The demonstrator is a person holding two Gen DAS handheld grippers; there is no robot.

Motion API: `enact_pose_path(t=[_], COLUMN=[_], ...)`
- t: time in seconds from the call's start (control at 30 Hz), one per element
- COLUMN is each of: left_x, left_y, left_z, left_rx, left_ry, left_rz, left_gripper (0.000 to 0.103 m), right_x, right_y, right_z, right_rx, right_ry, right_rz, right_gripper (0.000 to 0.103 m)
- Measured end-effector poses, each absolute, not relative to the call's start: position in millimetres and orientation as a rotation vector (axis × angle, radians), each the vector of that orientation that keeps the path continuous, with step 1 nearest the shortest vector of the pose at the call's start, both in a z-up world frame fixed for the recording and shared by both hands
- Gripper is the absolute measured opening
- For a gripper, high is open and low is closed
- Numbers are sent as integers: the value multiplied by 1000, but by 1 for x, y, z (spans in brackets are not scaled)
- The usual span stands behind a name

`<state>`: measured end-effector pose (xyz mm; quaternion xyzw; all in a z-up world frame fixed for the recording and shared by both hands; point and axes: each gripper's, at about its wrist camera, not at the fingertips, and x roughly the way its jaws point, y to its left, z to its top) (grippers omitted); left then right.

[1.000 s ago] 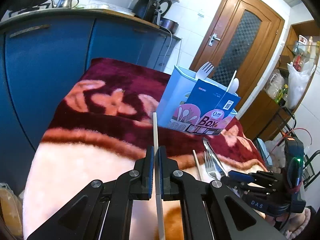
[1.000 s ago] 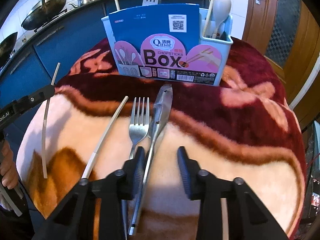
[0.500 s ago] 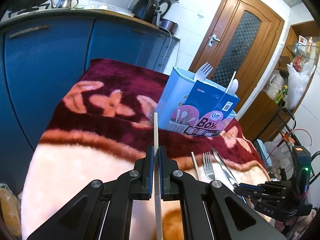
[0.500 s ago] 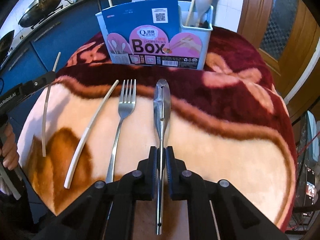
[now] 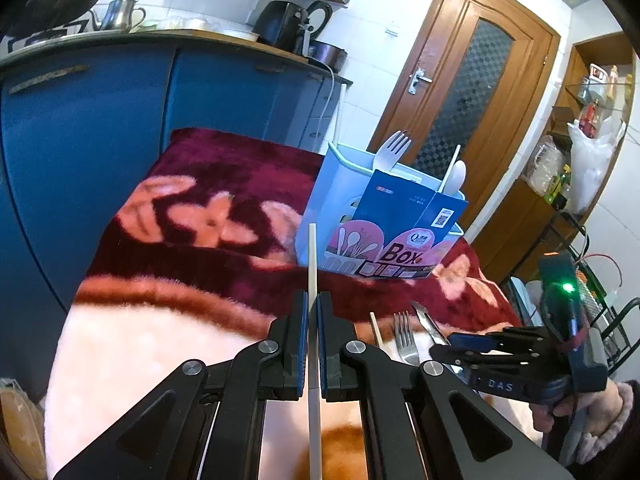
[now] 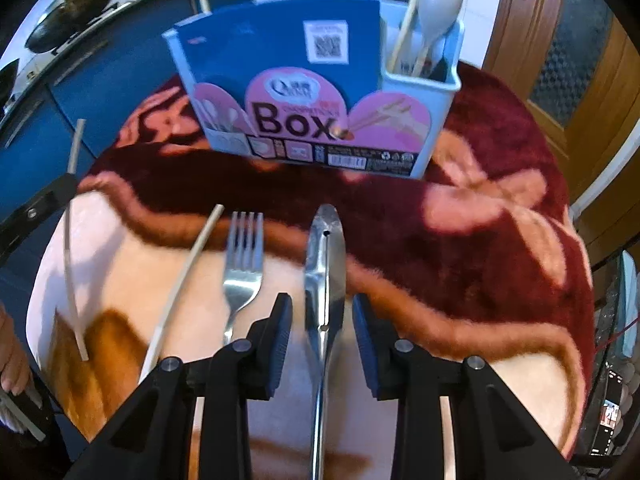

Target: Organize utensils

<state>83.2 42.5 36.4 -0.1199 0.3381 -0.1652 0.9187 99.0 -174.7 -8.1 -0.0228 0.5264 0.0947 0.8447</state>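
My left gripper (image 5: 312, 312) is shut on a white chopstick (image 5: 312, 256) and holds it upright above the blanket; the chopstick also shows in the right wrist view (image 6: 69, 248). My right gripper (image 6: 322, 312) is open, its fingers on either side of a steel knife (image 6: 324, 264) lying on the blanket. A steel fork (image 6: 242, 272) and a second white chopstick (image 6: 184, 280) lie left of the knife. The light blue utensil box (image 6: 320, 120) stands behind them, holding a fork, a spoon and chopsticks.
A red and cream floral blanket (image 6: 480, 240) covers the table. Blue kitchen cabinets (image 5: 80, 140) stand behind on the left. A wooden door (image 5: 460, 92) and shelves are at the right.
My right gripper, shut on the knife half a second ago, has opened, and the knife lies between its fingers. The view has moved closer to the box. My left gripper holds the chopstick steady.
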Motion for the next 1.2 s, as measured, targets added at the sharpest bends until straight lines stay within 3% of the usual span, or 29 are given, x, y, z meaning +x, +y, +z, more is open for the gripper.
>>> enact_pose_path(t=[0.17, 0.23, 0.47, 1.2], left_x=[85, 85, 82, 76], left_y=[39, 39, 35, 27], left_z=[38, 38, 44, 107], left_rx=[-239, -240, -239, -228], left_ry=[693, 694, 663, 462], left_rz=[-343, -343, -353, -347], left_gripper=[4, 4, 4, 4], right_x=[107, 108, 96, 26], right_y=[-173, -174, -188, -221], right_z=[-9, -8, -4, 80], right_rx=[-68, -72, 5, 156], right_ry=[1130, 1128, 1059, 500], right_rz=[222, 222, 249, 234], right_gripper=[33, 24, 23, 23])
